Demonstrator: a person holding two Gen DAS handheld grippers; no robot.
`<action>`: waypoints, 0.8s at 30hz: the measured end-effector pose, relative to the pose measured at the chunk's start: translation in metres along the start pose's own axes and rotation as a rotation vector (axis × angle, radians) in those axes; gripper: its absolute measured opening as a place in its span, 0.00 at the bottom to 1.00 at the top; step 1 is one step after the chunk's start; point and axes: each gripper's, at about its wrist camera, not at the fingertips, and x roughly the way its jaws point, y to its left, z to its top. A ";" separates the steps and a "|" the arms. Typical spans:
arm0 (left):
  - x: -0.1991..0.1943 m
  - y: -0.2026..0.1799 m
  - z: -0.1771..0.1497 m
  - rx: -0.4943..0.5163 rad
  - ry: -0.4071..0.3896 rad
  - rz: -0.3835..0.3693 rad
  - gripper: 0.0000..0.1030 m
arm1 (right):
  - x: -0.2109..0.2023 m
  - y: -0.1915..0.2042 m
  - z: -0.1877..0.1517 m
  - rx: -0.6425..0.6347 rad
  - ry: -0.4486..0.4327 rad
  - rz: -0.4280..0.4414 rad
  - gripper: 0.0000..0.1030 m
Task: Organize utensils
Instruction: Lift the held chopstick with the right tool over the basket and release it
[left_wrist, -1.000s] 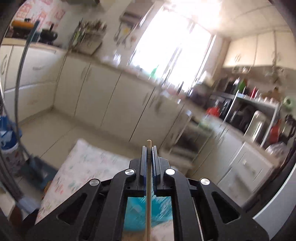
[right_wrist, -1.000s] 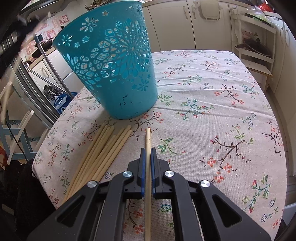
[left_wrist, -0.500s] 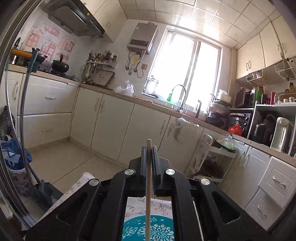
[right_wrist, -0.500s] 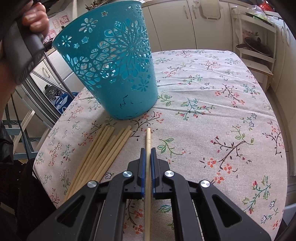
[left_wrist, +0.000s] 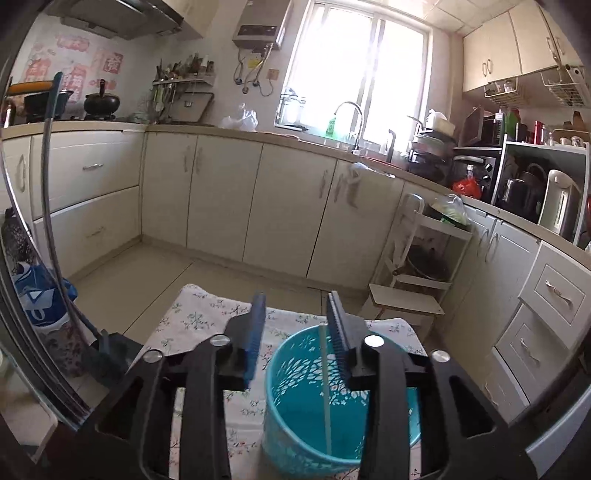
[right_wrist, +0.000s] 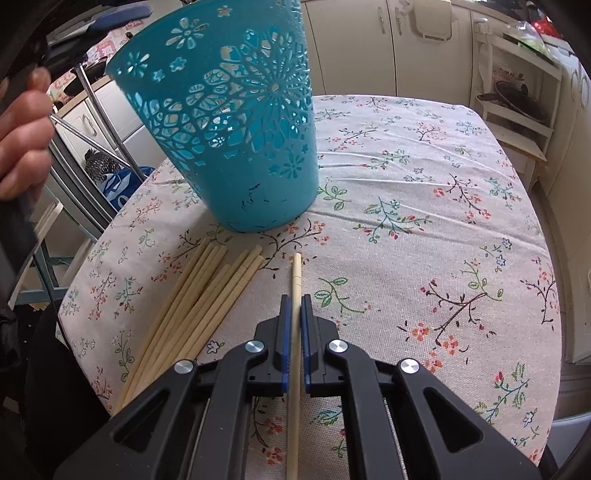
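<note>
Chopstick (left_wrist: 326, 391) maybe free between opening L gripper (left_wrist: 297, 314)

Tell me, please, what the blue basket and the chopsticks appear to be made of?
The blue basket looks like moulded plastic with a smooth, slightly glossy finish: its wall is pierced with crisp flower cut-outs. The chopsticks look like unpainted bamboo or wood, pale tan and matte; which one I cannot tell.

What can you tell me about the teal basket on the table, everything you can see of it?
The teal basket looks like plastic: a round tapered bucket, wider at the rim, with flower-shaped cutouts over its upper wall and a solid lower band. It stands upright on the floral tablecloth, just beyond the loose chopsticks, not touching them. From above, one pale chopstick stands inside it, and no gripper touches it.
</note>
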 end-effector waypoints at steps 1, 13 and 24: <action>-0.006 0.008 0.001 -0.017 0.004 0.013 0.46 | 0.000 0.001 0.000 -0.003 -0.001 -0.006 0.06; -0.067 0.093 -0.042 -0.143 0.109 0.094 0.54 | -0.118 -0.018 0.035 0.273 -0.316 0.361 0.06; -0.087 0.087 -0.072 -0.124 0.172 0.050 0.60 | -0.139 0.033 0.189 0.211 -0.739 0.270 0.06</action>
